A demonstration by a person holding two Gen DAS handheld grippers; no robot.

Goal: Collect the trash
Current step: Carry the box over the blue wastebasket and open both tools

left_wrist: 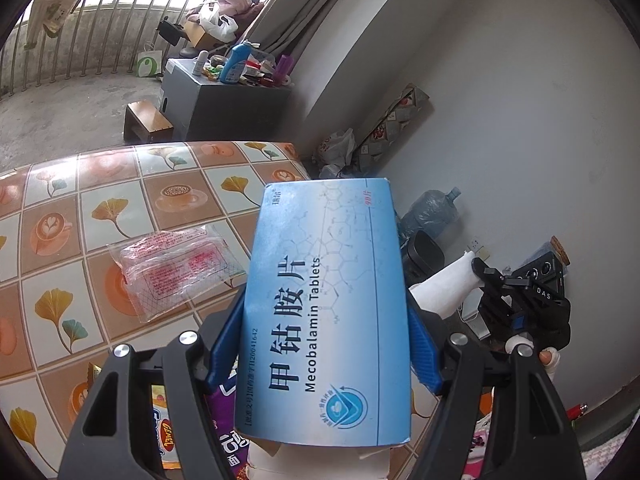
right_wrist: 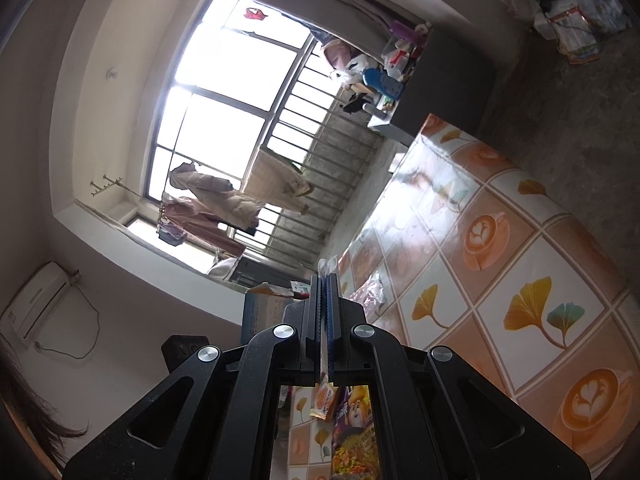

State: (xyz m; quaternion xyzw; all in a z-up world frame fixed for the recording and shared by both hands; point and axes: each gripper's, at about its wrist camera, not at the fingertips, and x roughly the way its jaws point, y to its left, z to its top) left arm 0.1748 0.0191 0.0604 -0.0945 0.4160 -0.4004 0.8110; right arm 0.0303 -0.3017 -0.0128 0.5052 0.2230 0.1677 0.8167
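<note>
Between the blue pads of the left gripper [left_wrist: 324,320] stands a blue medicine box [left_wrist: 324,304] printed "Mecobalamin Tablets", clamped by its two long sides and raised above the patterned tablecloth [left_wrist: 80,216]. Left of it, a clear plastic wrapper [left_wrist: 176,272] with red print lies flat on the cloth. To the right, the right gripper [right_wrist: 325,280] has its fingers pressed narrowly together on a thin white piece of paper [left_wrist: 448,284]. Snack packets [right_wrist: 352,432] lie at the near edge.

Left hand-held gripper [left_wrist: 324,320] jaws wide, gripping; right hand-held gripper [right_wrist: 324,280] pinched tight.
</note>
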